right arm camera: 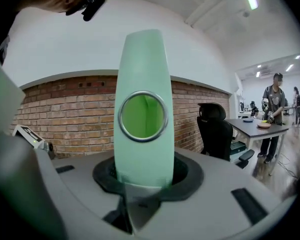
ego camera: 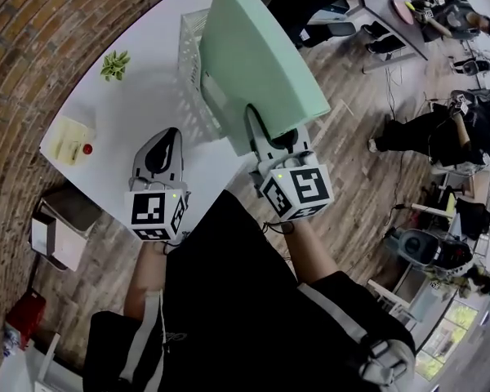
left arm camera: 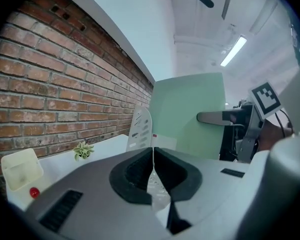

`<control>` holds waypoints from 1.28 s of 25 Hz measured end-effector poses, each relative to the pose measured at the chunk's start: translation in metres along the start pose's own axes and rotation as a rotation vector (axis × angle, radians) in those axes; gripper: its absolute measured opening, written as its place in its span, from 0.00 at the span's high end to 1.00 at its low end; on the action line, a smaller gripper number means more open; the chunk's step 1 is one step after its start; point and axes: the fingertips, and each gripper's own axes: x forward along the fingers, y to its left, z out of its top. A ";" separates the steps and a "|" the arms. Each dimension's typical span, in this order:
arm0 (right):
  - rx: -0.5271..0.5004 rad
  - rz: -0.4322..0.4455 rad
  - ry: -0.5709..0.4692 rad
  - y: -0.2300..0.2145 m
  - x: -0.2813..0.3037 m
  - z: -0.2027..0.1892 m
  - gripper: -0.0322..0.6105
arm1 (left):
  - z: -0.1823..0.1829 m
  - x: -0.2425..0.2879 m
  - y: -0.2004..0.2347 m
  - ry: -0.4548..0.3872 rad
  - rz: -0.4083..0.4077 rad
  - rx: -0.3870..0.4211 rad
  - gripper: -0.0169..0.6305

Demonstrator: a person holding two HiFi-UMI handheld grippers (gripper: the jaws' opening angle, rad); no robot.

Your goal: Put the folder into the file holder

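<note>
Right gripper [ego camera: 271, 141] jaws pinch the spine of the pale green ring-binder folder [ego camera: 253, 64], held upright just beside the white perforated file holder [ego camera: 193, 64] on the counter [ego camera: 139, 109]; left gripper [ego camera: 158, 160] jaws are pressed together, empty.

Brick wall [left arm camera: 50, 84], wooden floor [ego camera: 361, 188]

Small plant [ego camera: 114, 64], yellow box [ego camera: 69, 140], white table [ego camera: 147, 104], brick wall [left arm camera: 65, 84]

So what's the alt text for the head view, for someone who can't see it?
Seen from above, the right gripper clamps an upright pale green folder at its spine, next to a white mesh file holder on a white table. The left gripper is shut and empty, to its left.
</note>
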 end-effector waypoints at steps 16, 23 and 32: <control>0.002 0.033 -0.215 -0.005 0.012 0.009 0.73 | -0.015 0.021 0.005 0.039 -0.007 0.023 0.93; 0.029 0.034 -0.264 -0.013 0.019 0.015 0.73 | -0.022 0.027 -0.001 0.074 -0.032 0.047 0.93; 0.012 0.043 -0.214 -0.010 0.032 0.013 0.72 | -0.027 0.035 0.004 0.083 -0.037 0.028 0.93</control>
